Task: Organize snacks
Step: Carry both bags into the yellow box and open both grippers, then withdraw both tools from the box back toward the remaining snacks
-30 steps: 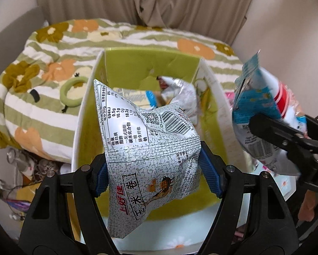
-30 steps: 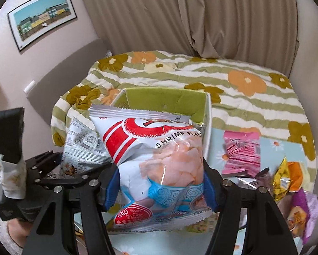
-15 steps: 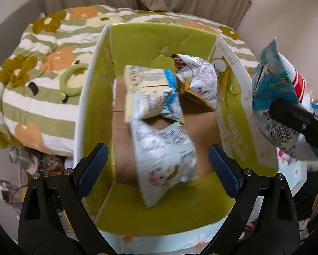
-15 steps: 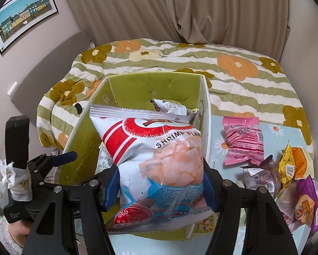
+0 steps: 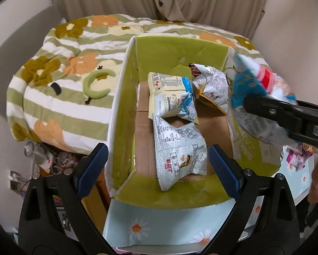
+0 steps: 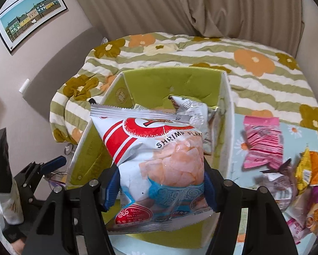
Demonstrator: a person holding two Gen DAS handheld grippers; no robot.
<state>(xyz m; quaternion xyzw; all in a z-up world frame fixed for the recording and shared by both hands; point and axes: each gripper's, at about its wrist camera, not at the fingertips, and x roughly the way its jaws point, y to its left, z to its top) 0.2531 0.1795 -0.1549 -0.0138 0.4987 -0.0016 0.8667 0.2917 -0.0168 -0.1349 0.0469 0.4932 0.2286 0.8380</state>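
Beige curtains hung behind a floral bed. Over the green-lined cardboard box (image 6: 173,80), the right tool (image 6: 162,186) clenched a puffy red-and-white shrimp-flake bag (image 6: 159,155); the left tool (image 5: 156,165) gaped, released. Dropped crooked, the bag could perch on the grey foil packet (image 5: 178,148) inside the box and slide out.

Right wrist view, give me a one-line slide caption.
Right gripper holds a shrimp chips bag above the green box; more snacks wait beside it.
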